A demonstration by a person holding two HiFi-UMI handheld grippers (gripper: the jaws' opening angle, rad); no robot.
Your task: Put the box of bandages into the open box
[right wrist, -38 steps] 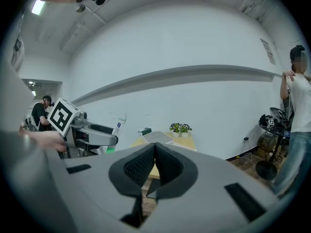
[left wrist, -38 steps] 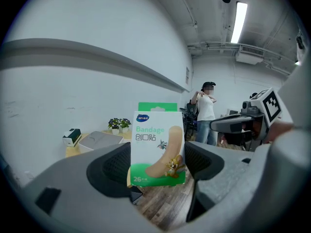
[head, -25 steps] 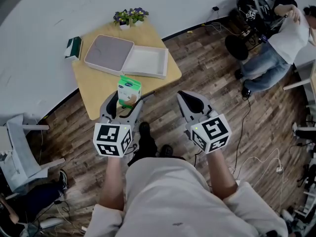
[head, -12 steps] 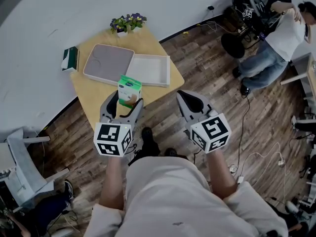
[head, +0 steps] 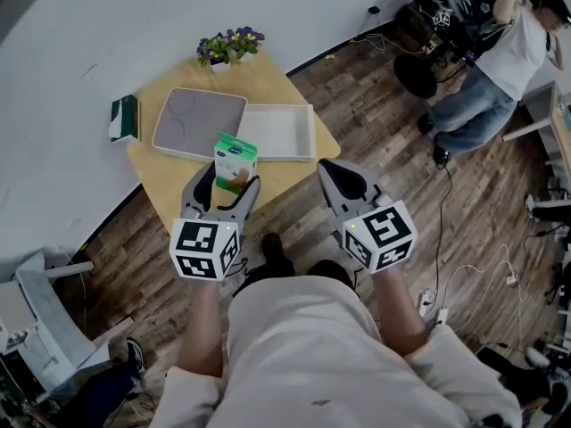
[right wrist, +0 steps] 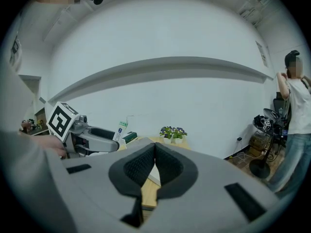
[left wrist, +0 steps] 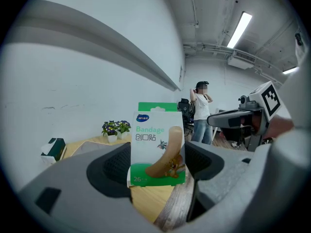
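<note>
Green-and-white cardboard box of bandages (head: 235, 160) is clamped upright in the left gripper (head: 227, 184) near the yellow wooden bench (head: 165, 172), short of the shallow white open box (head: 278, 134), so placing remains; right gripper (head: 339, 175) is closed and empty.

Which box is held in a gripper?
The green-and-white bandage box, clamped in the left gripper; the dark green box and open white box lie on the tan table.

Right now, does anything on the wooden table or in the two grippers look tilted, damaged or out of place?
Nothing stands out. The left gripper holds the green-and-white cardboard bandage box upright and undented. The flat white open box lies flat on the light wooden table. The right gripper is shut and empty.
</note>
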